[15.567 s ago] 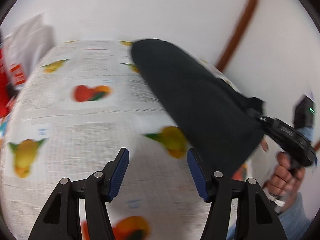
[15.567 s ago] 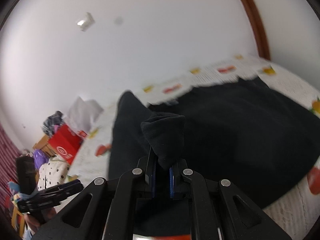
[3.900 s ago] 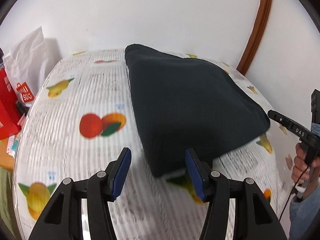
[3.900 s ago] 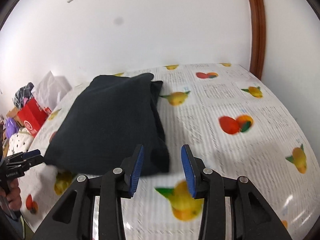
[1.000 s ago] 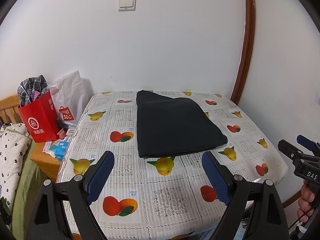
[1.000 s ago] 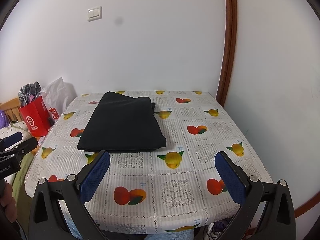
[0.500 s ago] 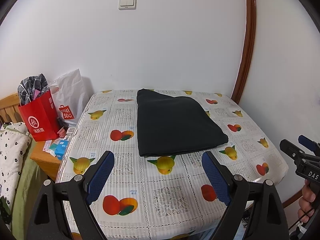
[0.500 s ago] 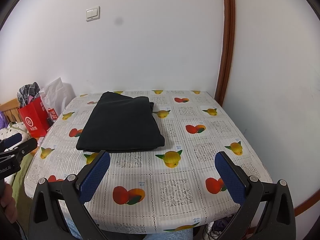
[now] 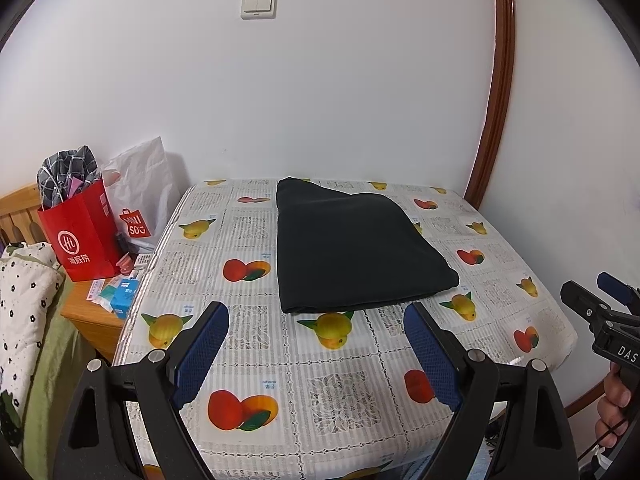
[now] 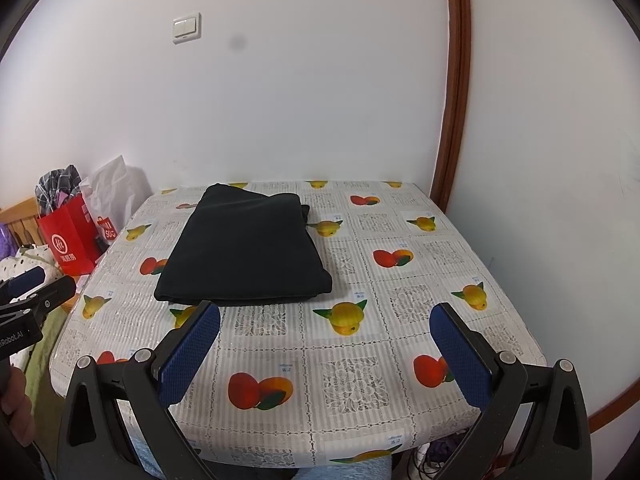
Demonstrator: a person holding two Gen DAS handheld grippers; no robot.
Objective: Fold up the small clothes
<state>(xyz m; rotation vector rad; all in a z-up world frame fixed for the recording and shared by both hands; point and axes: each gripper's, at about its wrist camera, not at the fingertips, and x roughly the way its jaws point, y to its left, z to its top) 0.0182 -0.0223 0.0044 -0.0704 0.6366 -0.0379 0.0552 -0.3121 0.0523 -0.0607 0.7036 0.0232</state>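
Observation:
A black garment (image 9: 352, 248) lies folded into a flat rectangle on the fruit-print tablecloth (image 9: 340, 384), toward the table's back. It also shows in the right wrist view (image 10: 244, 248). My left gripper (image 9: 316, 316) is wide open and empty, held back from the table's front edge. My right gripper (image 10: 325, 320) is wide open and empty, also back from the front edge. Each gripper shows at the side of the other's view: the right one (image 9: 596, 300) and the left one (image 10: 28, 288).
A red paper bag (image 9: 80, 232) with checked cloth in it and a white plastic bag (image 9: 140, 196) stand left of the table on a wooden stand (image 9: 92, 316). A white wall is behind. A brown door frame (image 9: 492, 120) rises at the right.
Both grippers stay wide open and well back from the table; the views have barely shifted. The folded garment has not moved.

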